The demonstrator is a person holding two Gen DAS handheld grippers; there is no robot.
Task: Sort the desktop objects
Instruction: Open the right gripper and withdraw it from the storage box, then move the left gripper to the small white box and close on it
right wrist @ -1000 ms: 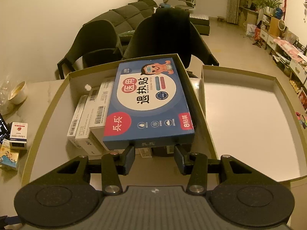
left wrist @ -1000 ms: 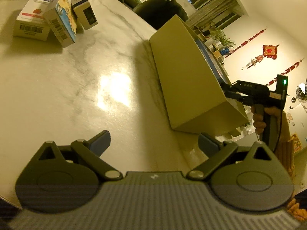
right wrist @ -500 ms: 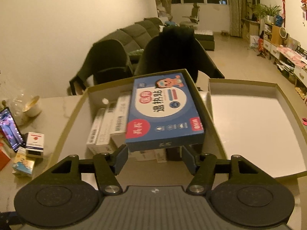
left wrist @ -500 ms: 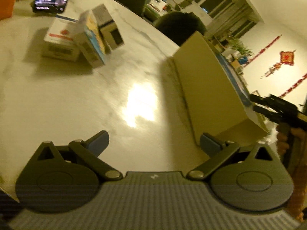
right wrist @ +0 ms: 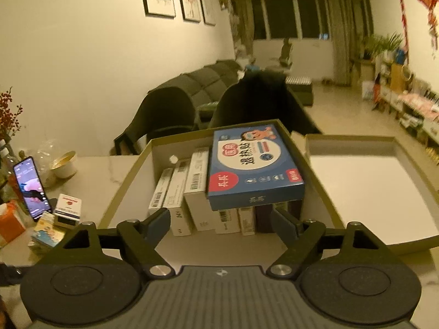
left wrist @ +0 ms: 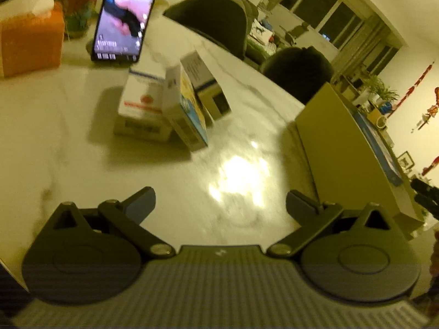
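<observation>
A flat blue box (right wrist: 253, 168) lies on top of several upright white boxes (right wrist: 189, 192) inside the olive storage box (right wrist: 129, 175). My right gripper (right wrist: 221, 223) hangs just in front of it; its jaws are opening and nothing is between them. In the left wrist view the same storage box (left wrist: 345, 148) stands at the right. Three small boxes (left wrist: 170, 107) sit clustered on the marble table (left wrist: 68, 142) ahead of my left gripper (left wrist: 219, 205), which is open and holds nothing. The right gripper's tip (left wrist: 425, 194) shows at the far right edge.
The storage box's lid (right wrist: 362, 189) lies upturned to its right. A lit phone (left wrist: 123, 16) leans at the back beside an orange tissue box (left wrist: 30, 41). Dark chairs (right wrist: 263, 101) stand behind the table. A paper cup (right wrist: 64, 164) sits at the left.
My right gripper let go of the blue box, spread its jaws and drew back. The left gripper swung left toward the three small boxes; the phone and tissue box came into view.
</observation>
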